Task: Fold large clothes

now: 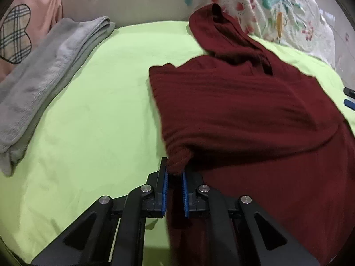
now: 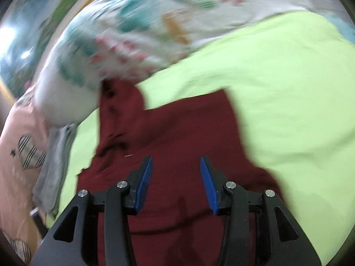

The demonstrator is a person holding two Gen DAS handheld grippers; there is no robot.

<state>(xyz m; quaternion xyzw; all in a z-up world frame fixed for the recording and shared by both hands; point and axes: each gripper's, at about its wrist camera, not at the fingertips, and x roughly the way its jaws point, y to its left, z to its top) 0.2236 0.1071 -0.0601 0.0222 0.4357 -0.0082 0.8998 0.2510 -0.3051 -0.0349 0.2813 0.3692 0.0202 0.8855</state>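
A dark red knitted sweater lies spread on the lime-green bed sheet, one sleeve reaching up toward the floral quilt. My left gripper is shut on a bunched corner of the sweater's near edge, and the cloth is drawn up between its blue pads. The right wrist view is blurred. There my right gripper stands open just above the sweater, with nothing between its pads. Its fingertips show at the right edge of the left wrist view.
A folded grey blanket lies along the left side of the bed, beside a pink pillow with a plaid heart. A bulky floral quilt is heaped at the back right. Bare green sheet stretches to the right of the sweater.
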